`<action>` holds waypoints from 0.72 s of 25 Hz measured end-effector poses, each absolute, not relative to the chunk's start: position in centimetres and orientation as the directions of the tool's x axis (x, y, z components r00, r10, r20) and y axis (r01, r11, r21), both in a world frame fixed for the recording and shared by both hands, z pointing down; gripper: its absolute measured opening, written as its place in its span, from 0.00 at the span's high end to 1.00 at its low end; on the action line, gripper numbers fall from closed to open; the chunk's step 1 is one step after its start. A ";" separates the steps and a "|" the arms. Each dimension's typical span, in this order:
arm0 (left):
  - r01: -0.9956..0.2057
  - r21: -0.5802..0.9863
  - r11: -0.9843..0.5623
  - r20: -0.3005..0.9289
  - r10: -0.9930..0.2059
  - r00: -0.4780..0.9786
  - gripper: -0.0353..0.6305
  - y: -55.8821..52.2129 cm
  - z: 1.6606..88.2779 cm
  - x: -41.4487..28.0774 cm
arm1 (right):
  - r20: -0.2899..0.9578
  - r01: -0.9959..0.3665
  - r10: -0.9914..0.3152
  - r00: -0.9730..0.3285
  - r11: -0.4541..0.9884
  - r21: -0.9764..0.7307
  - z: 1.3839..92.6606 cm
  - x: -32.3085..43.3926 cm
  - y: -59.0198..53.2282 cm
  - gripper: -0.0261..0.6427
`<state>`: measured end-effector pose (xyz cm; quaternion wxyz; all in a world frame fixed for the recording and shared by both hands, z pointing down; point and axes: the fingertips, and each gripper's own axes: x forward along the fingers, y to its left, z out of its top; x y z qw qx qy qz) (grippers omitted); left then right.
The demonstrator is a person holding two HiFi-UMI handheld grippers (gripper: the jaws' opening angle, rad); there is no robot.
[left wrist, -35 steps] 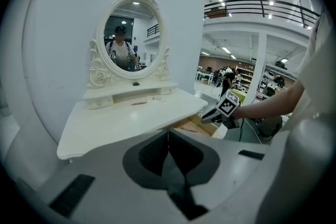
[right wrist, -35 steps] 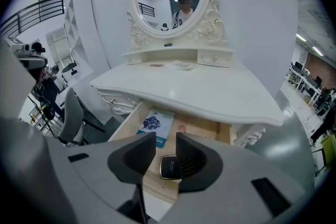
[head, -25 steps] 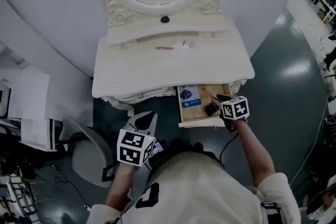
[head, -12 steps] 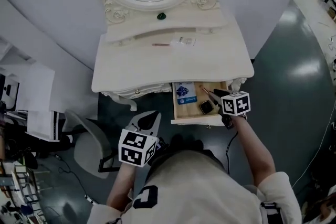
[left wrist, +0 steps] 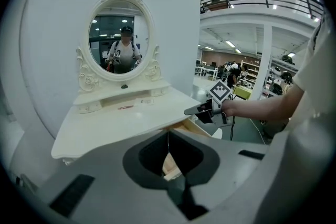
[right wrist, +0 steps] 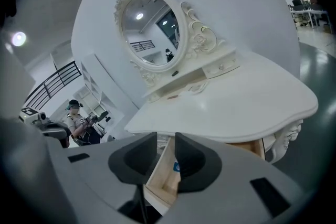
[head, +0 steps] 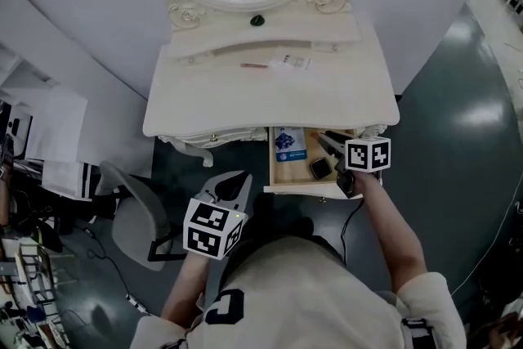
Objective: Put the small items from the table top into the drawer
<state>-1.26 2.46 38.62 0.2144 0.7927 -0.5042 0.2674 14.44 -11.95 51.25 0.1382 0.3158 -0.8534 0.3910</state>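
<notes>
The surface (head: 245, 106) holds a stick (head: 255, 65) and a packet (head: 292, 61) at its back edge. The right tool (head: 324, 140), empty above the drawer (head: 290, 173), jaws apart yet just closing, should fetch them; the left tool (head: 235, 178) is clenched.

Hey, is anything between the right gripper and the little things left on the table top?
Nothing visible. The right gripper, jaws apart and empty though just closing a little, hangs over the open drawer. The thin pink stick and clear packet lie towards the back, with only bare table top between.
</notes>
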 end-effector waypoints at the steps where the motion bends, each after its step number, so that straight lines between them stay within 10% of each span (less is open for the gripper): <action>1: -0.910 0.077 -0.407 0.637 -0.682 0.359 0.86 2.1 38.7 -1.2 | 0.484 -0.648 -0.431 -0.762 0.488 -0.585 51.2 14.4 -12.2 0.78; 18: -0.795 0.172 -0.582 0.577 -0.594 0.560 0.86 -8.9 39.3 -7.8 | 0.479 -0.619 -0.540 -0.692 0.103 -0.778 51.7 9.7 -20.3 0.78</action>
